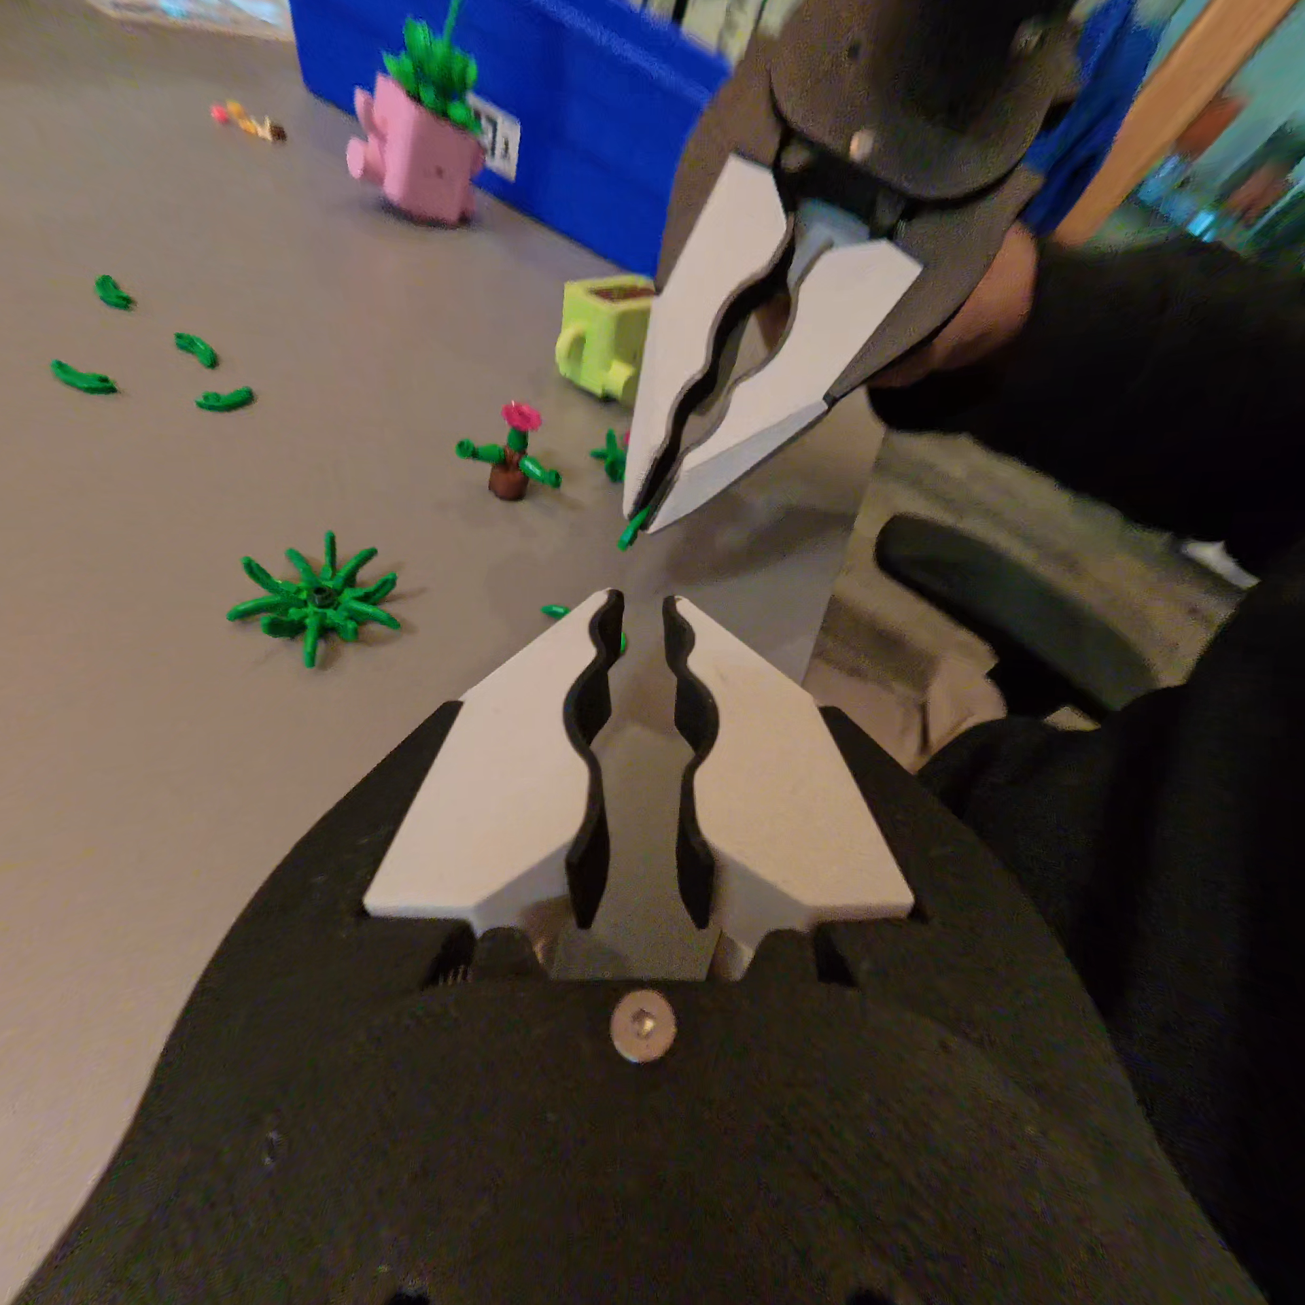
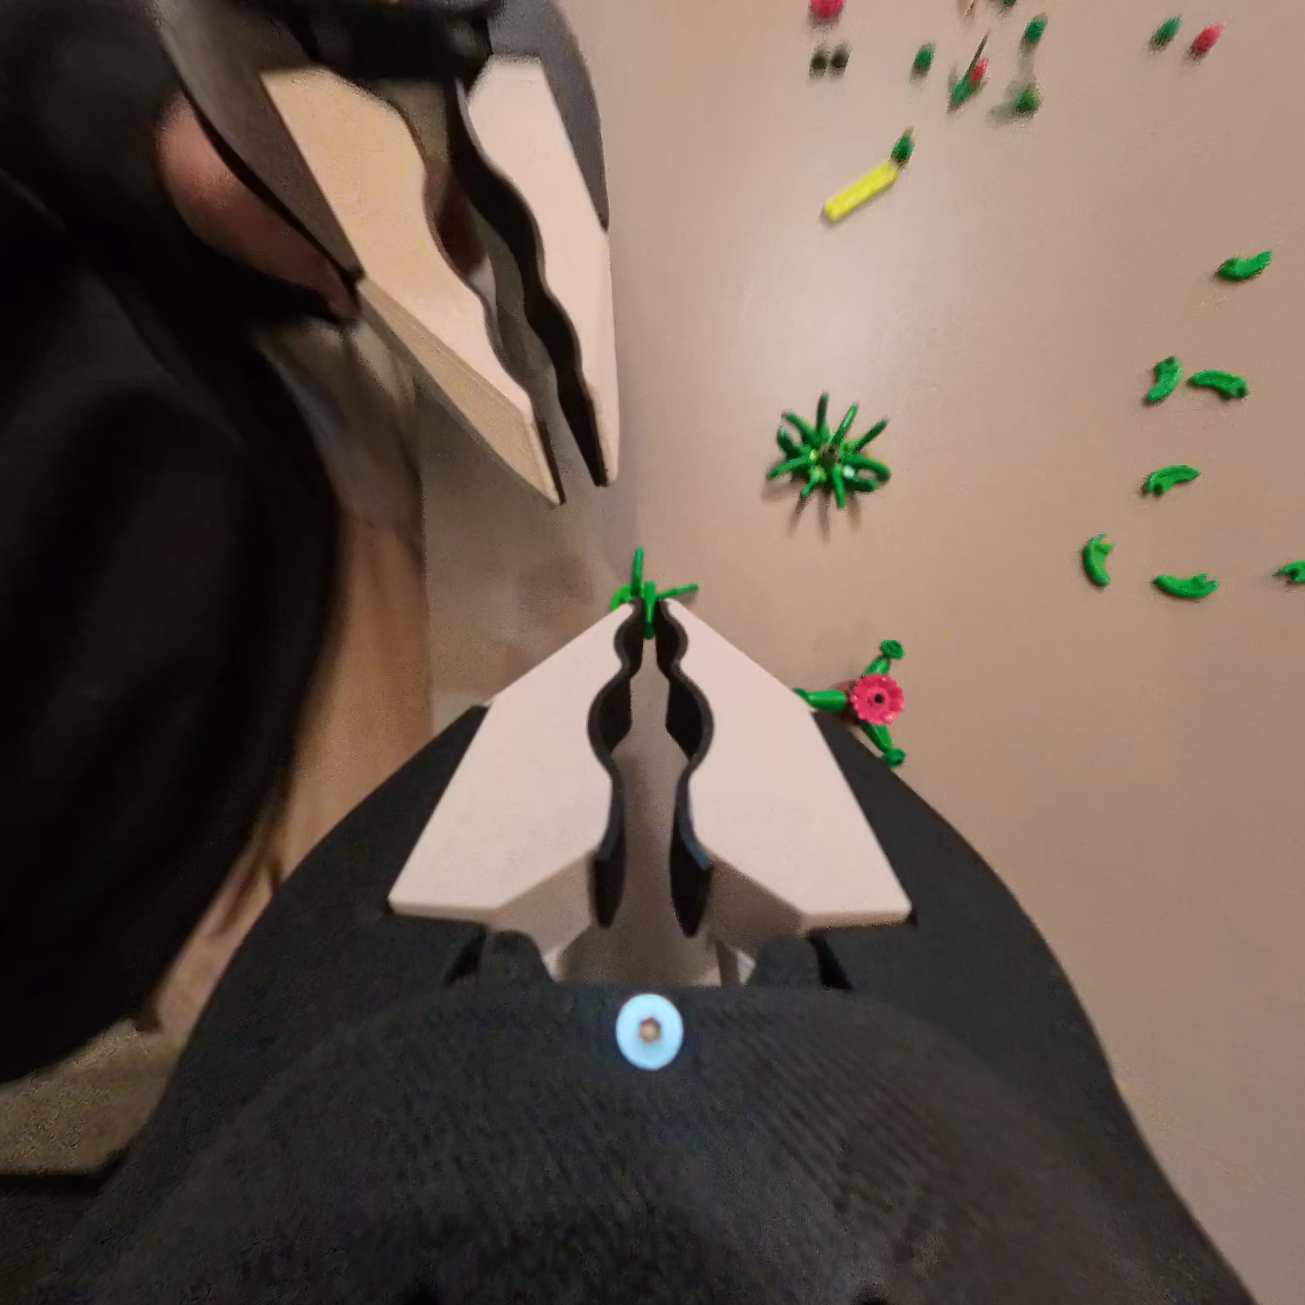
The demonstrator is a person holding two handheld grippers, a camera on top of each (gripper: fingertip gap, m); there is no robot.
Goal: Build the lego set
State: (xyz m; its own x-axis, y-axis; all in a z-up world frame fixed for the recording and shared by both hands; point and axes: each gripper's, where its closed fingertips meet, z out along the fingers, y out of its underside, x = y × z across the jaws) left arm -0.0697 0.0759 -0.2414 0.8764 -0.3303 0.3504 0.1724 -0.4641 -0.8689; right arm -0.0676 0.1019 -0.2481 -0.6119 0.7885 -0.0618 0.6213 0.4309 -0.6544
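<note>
My right gripper is shut on a small green leafy lego piece that sticks out past its tips. In the left wrist view the right gripper comes in from the upper right, with the green piece at its tips, held above the table. My left gripper is open a narrow gap and empty, just below and in front of the right one. It also shows in the right wrist view. A green spiky plant lies on the grey table. A small flower plant in a brown pot stands nearby.
A lime green mug-shaped pot and a pink pot with green leaves stand by a blue bin. Loose green leaves and a yellow piece lie scattered. The table edge and a chair armrest are on the right. The tips of both grippers are at nearly the same place. From either gripper's tips it is about 10 centimeters to the green spiky plant. Look for it in the left wrist view too.
</note>
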